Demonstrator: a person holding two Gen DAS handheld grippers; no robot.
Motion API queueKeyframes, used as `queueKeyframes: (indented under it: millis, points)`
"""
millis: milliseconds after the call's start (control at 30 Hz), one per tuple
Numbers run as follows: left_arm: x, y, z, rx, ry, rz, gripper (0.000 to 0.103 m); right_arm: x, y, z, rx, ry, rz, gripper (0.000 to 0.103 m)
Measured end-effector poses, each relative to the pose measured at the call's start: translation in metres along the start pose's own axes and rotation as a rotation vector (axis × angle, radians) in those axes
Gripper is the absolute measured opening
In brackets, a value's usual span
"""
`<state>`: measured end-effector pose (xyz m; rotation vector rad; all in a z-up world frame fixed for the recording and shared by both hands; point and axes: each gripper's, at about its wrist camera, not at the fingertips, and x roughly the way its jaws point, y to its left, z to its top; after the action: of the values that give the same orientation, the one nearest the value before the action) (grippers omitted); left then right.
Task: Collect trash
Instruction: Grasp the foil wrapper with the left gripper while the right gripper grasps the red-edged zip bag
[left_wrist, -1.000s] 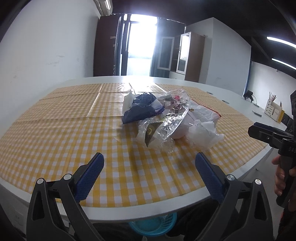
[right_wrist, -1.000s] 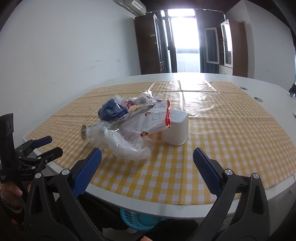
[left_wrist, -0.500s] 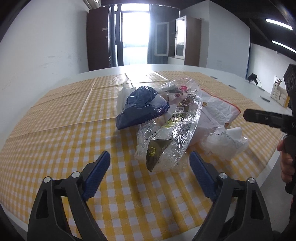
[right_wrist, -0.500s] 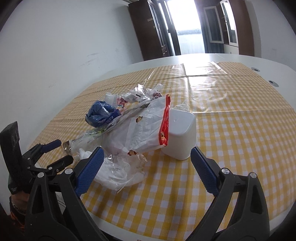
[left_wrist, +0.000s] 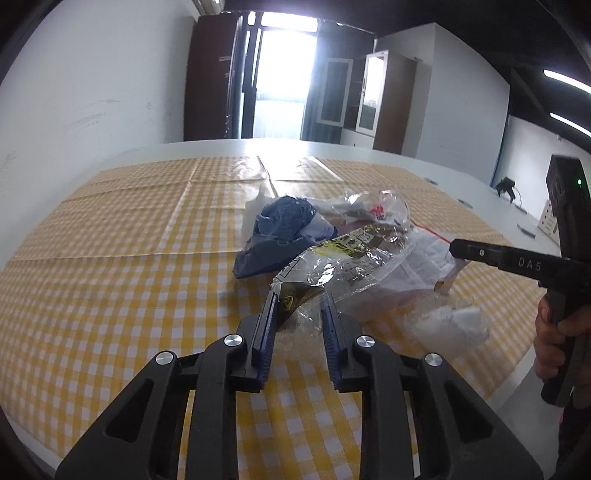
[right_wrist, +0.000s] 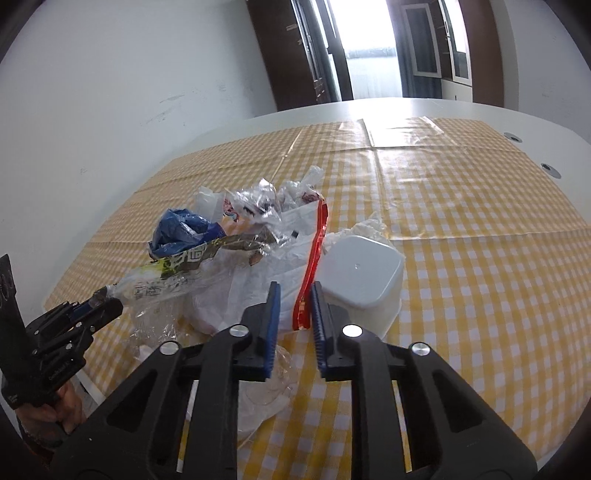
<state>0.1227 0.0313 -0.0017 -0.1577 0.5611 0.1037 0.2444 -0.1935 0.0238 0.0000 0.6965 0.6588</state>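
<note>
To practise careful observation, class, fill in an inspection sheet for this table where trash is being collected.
Surface: yellow checked tablecloth on a white table.
Job's things: clear wrapper, blue bag, red-edged white bag and white tub, piled together.
Clutter: small white box at the table edge.
Grippers: left tongs shut on the clear wrapper's end; right tongs straddle the bag's red edge, contact unclear.
Cables: nothing seen.
Surroundings: white wall, brown cabinets, bright doorway.
</note>
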Motion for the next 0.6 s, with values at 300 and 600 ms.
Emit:
queueKeyframes:
  millis: [300, 600]
  points:
    - [-0.04, 0.025, 0.004, -0.084, -0.086, 0.034, 0.02, -0.041, 0.028, 0.011, -0.051, -0.146, -0.018, 0.001]
    - [-0.073, 0.036, -0.011, -0.121, -0.109, 0.046, 0.02, -0.088, 0.05, 0.032, -0.145, -0.277, -0.09, 0.0]
